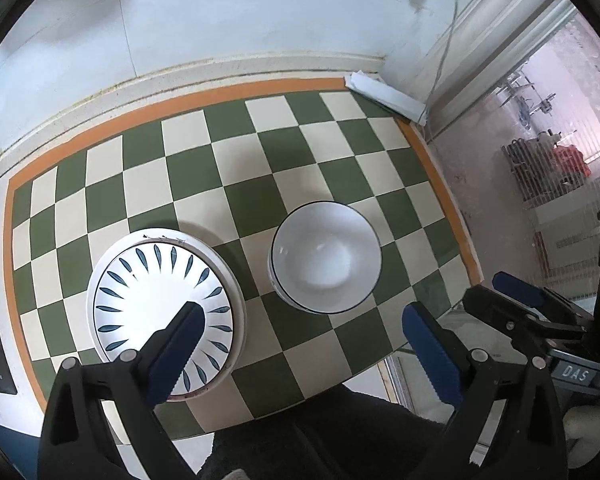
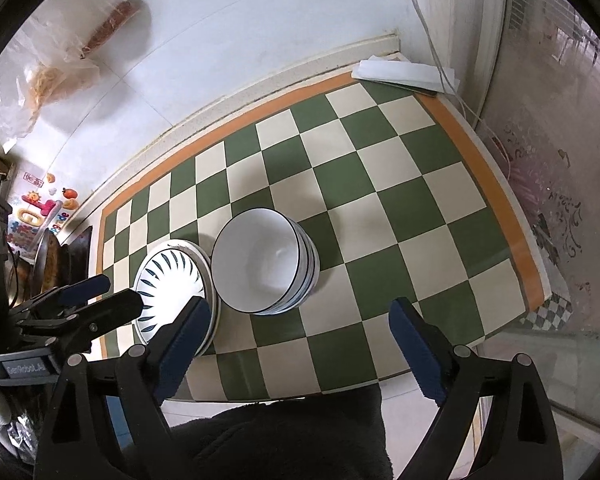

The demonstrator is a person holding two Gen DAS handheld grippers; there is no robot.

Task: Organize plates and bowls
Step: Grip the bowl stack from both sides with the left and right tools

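Observation:
A stack of white plates, the top one with blue leaf marks, sits on the checkered cloth. Just to its right stands a stack of white bowls with thin dark rims. My left gripper hovers above the cloth's near edge, open and empty. Its left finger overlaps the plates in the picture. My right gripper is also open wide with nothing between its blue pads, and the bowls lie ahead of it. Each gripper shows at the side of the other's view: the right gripper and the left gripper.
The green and cream checkered cloth has an orange border and ends near a tiled wall. A folded white paper and a cable lie at the back right corner. Plastic bags hang on the wall. Dark clothing fills the bottom.

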